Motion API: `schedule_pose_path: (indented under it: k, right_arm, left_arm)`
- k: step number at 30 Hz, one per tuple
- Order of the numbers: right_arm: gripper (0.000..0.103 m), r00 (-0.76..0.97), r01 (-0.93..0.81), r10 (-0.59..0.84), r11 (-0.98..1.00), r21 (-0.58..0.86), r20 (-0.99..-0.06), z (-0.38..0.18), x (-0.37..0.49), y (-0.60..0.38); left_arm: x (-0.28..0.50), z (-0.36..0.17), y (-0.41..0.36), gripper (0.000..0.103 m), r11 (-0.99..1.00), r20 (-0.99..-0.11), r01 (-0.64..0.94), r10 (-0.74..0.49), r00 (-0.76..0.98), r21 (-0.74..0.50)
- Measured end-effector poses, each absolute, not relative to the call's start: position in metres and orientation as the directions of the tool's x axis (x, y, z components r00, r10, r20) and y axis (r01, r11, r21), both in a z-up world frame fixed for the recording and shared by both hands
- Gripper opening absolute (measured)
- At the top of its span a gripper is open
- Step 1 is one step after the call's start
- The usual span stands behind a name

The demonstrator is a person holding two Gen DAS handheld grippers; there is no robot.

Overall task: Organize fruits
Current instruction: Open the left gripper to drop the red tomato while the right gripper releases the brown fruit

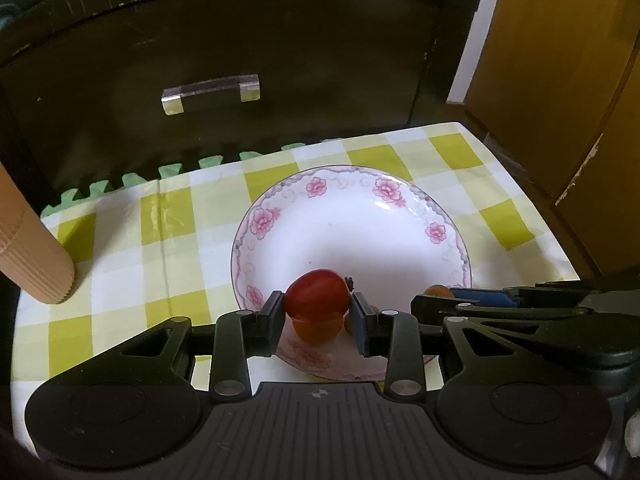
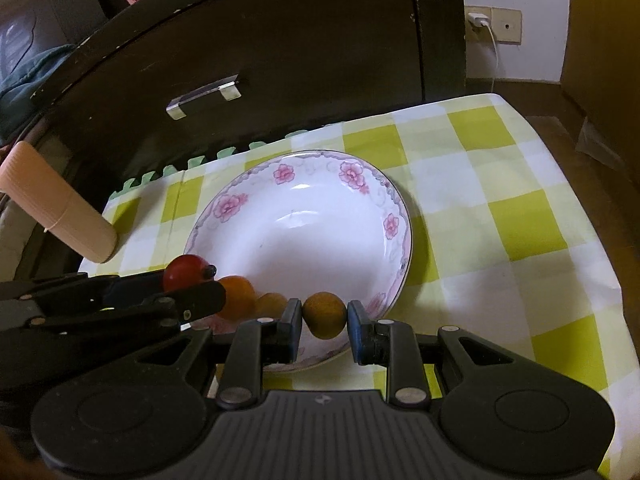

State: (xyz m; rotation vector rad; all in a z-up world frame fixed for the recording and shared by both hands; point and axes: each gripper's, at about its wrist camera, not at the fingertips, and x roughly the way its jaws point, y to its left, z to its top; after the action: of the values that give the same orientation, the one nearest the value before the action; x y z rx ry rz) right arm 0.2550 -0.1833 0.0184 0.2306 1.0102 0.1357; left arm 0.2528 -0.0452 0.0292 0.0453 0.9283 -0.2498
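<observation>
A white plate with pink flowers [image 1: 360,216] [image 2: 304,208] sits on the yellow checked cloth. My left gripper [image 1: 318,312] is shut on a red fruit [image 1: 318,294] above the plate's near rim; the red fruit [image 2: 186,272] also shows in the right wrist view. An orange fruit [image 1: 318,330] [image 2: 238,296] lies on the plate under it, with a smaller orange one [image 2: 272,304] beside it. My right gripper [image 2: 324,320] is shut on a brownish-orange fruit [image 2: 324,314] above the near rim, just right of the left gripper [image 2: 192,296].
A tan ribbed cylinder [image 1: 32,256] [image 2: 60,212] leans in at the left. A dark cabinet with a clear handle [image 1: 212,92] stands behind the table. A wooden cupboard [image 1: 560,80] is on the right. The cloth's right edge [image 2: 580,200] drops off.
</observation>
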Motion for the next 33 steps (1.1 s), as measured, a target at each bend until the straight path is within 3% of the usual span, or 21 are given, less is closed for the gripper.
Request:
schedule_pose_path:
  k: [33]
  right_arm:
    - [0.025,0.552,0.008,0.22,0.963,0.269,-0.804,0.02,0.26,-0.182]
  left_arm:
    - [0.245,0.042,-0.042,0.051,0.975,-0.764,0.222,-0.16,0.625,-0.022]
